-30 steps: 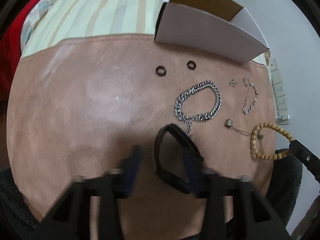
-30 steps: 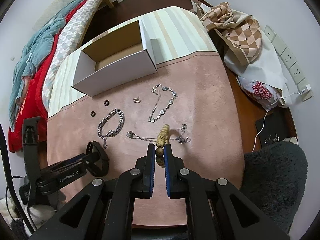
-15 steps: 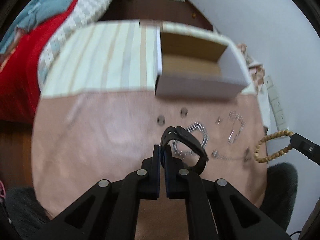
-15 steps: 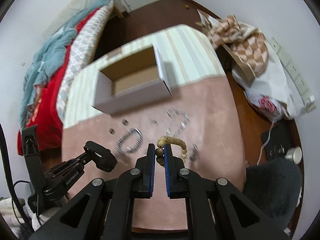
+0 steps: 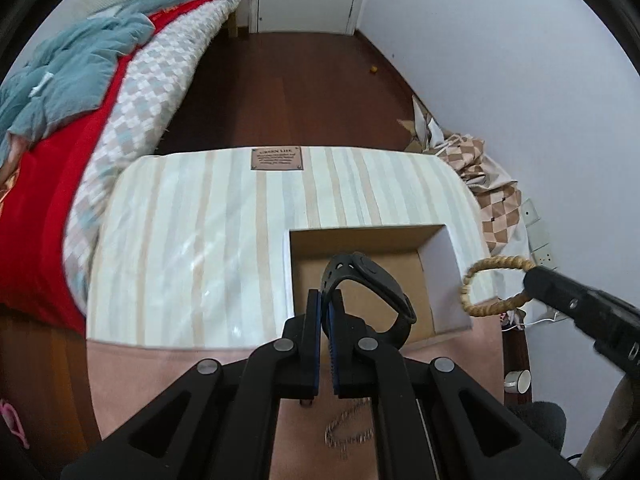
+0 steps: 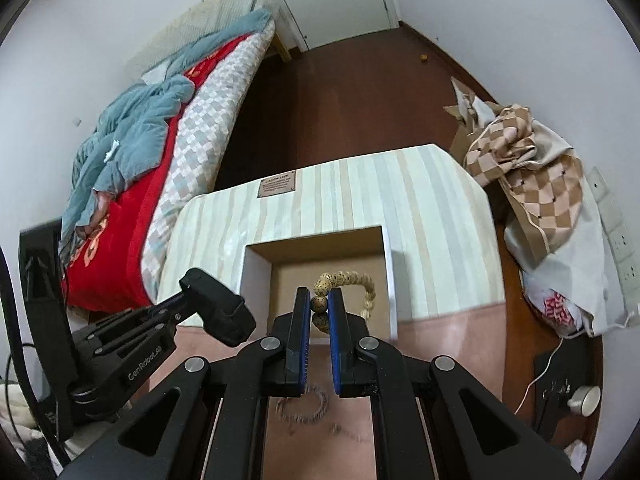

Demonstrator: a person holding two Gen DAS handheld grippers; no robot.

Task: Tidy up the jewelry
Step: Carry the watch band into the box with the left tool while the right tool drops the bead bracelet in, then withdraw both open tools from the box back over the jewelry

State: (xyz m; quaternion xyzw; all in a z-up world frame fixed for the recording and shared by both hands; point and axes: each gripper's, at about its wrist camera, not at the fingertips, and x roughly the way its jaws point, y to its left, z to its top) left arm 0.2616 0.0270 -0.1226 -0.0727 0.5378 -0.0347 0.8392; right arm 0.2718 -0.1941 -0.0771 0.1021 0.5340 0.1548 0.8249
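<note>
Chain bracelet [image 5: 352, 434] on pink mat blurred, partly behind left gripper [image 5: 325, 312]; beaded bracelet [image 5: 494, 286] motion-smeared.

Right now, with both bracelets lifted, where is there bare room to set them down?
The cardboard box floor looks bare between its four walls. The striped cloth left of and behind the box is also free. The pink mat near the grippers holds blurred chains. Left gripper holds the black band; right gripper the bead bracelet.

We count two grippers, the left gripper [image 5: 325, 312] and the right gripper [image 6: 319, 312]. We see one black bracelet [image 5: 372, 280], one wooden bead bracelet [image 6: 360, 284], one open cardboard box [image 5: 444, 264], one chain bracelet [image 5: 352, 432] and one white cup [image 5: 518, 380].
</note>
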